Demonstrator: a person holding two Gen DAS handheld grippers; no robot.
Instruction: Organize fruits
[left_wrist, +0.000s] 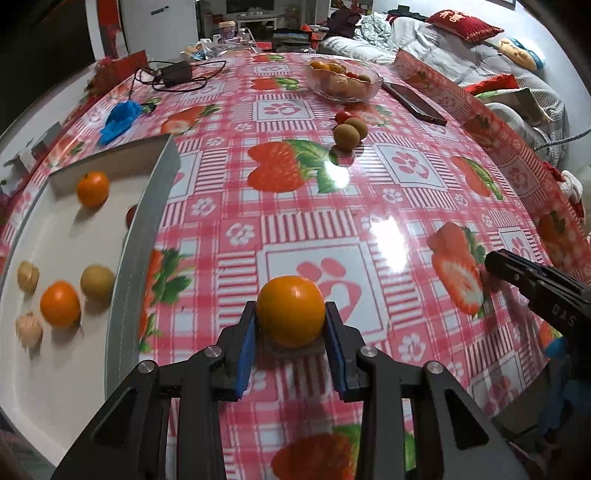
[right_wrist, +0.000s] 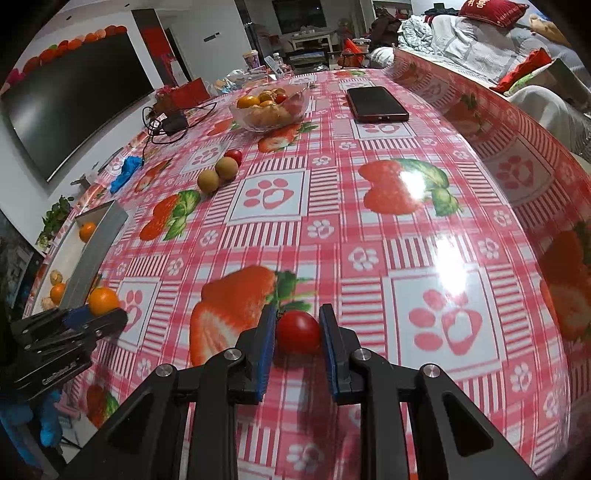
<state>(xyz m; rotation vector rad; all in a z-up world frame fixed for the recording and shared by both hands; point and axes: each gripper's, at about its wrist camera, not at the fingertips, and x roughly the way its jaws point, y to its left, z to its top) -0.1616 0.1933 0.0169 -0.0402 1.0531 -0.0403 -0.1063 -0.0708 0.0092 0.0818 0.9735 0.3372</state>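
Two fruits are in hand at once, and that is where the risk lies. The left gripper (left_wrist: 290, 325) pinches a round orange tangerine (left_wrist: 290, 311) between its blue pads, low over the glossy pink strawberry-print tablecloth (left_wrist: 369, 192) and just right of the shallow white tray with grey walls (left_wrist: 147, 221). The right gripper (right_wrist: 297, 332) has its blue pads on either side of a small red cherry tomato (right_wrist: 298, 331), apparently touching it, close above the cloth. The tangerine is gripped only at its widest sides, so a quick swing over the tray's wall could let it roll out of the pads, or clip the wall and drop onto the cloth. Inside the tray, loose tangerines (left_wrist: 60, 303), a brown round fruit (left_wrist: 97, 281) and pale knobbly ones (left_wrist: 28, 328) lie scattered; a careless drop could knock them together. The tomato looks soft and smooth, so squeezing harder may burst it, while a light hold may let it slip. With both grippers near, they could collide if moved toward the tray together.
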